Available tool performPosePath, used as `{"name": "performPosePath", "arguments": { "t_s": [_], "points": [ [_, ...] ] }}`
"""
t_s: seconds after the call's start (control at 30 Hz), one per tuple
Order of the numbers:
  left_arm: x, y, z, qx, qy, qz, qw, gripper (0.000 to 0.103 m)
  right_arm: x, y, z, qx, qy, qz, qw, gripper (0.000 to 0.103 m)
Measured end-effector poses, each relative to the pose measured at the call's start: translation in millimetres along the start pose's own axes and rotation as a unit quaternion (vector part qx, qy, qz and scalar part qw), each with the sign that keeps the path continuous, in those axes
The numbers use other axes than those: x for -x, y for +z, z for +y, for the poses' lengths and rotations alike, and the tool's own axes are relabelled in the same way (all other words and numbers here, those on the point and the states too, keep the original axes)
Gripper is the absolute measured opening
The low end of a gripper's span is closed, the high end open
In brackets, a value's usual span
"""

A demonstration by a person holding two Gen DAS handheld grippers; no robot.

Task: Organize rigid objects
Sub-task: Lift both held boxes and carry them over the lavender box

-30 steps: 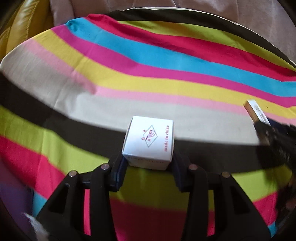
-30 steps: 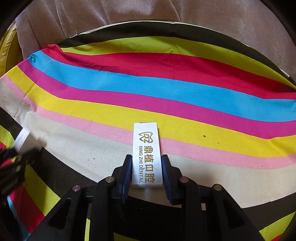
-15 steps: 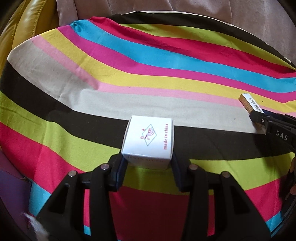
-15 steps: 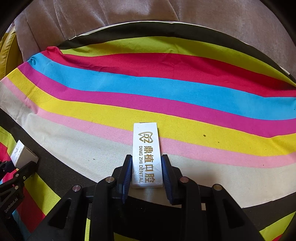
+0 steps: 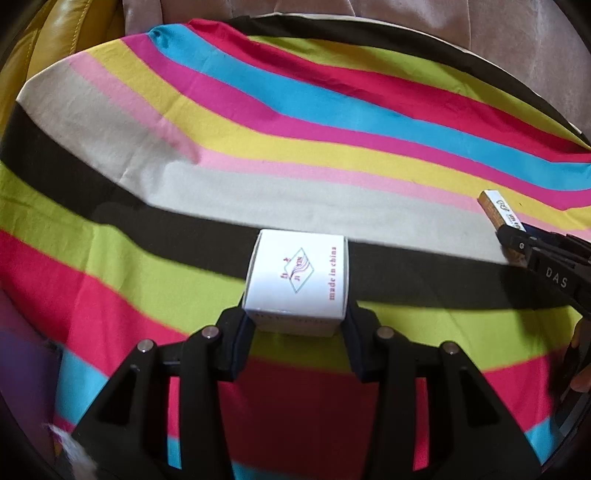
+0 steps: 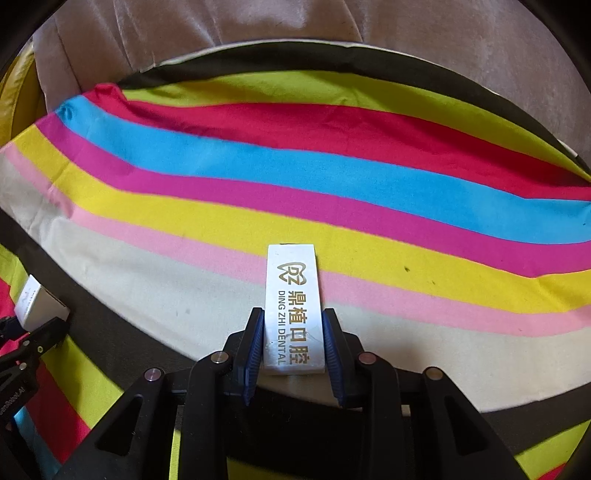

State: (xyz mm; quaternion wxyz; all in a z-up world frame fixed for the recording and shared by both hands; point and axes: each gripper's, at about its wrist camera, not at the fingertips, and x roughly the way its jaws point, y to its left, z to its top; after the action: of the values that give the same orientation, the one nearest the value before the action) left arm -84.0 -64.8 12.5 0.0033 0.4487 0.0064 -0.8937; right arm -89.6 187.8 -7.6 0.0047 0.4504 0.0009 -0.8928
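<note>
My left gripper [image 5: 295,325] is shut on a small white cardboard box [image 5: 297,275] printed "made in china", held above the striped cloth [image 5: 258,147]. My right gripper [image 6: 293,345] is shut on a long narrow white box [image 6: 291,306] with gold "DING ZHI DENTAL" lettering, held lengthwise above the cloth [image 6: 332,184]. The right gripper with its narrow box [image 5: 502,214] shows at the right edge of the left wrist view. The left gripper with its white box [image 6: 35,306] shows at the left edge of the right wrist view.
A multicoloured striped cloth covers the surface. A grey-brown velvet cushion [image 6: 295,26] lies behind it. A yellow leather seat [image 5: 55,33] stands at the far left.
The left gripper with its box has drawn back and slightly left, so more of the near stripes show. The right gripper with its box has barely moved.
</note>
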Motion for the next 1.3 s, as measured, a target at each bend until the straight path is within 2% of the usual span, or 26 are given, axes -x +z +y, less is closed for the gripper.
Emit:
{"name": "performPosePath", "arguments": {
  "t_s": [0.2, 0.63, 0.87, 1.07, 1.3],
  "points": [
    [52.2, -19.6, -0.8, -0.016, -0.001, -0.027, 0.9995, 0.047, 50.9, -13.5, 10.5, -0.028, 0.048, -0.014, 0.998, 0.032],
    [131.5, -63.8, 3.5, -0.056, 0.001, -0.055, 0.997, 0.047, 124.2, -60.0, 57.3, -0.002, 0.06, -0.029, 0.998, 0.032],
    [165.3, -78.9, 22.7, -0.034, -0.011, -0.063, 0.9973, 0.047, 158.8, -83.0, 72.1, -0.004, 0.083, -0.045, 0.996, 0.032],
    [198.8, -79.3, 37.0, -0.029, 0.001, -0.089, 0.9956, 0.047, 188.9, -86.8, 91.0, 0.01, 0.093, -0.066, 0.993, 0.032],
    [235.4, -77.3, 65.9, -0.018, 0.047, -0.104, 0.9934, 0.047, 219.6, -75.7, 123.9, 0.042, 0.108, -0.092, 0.989, 0.032]
  ]
}}
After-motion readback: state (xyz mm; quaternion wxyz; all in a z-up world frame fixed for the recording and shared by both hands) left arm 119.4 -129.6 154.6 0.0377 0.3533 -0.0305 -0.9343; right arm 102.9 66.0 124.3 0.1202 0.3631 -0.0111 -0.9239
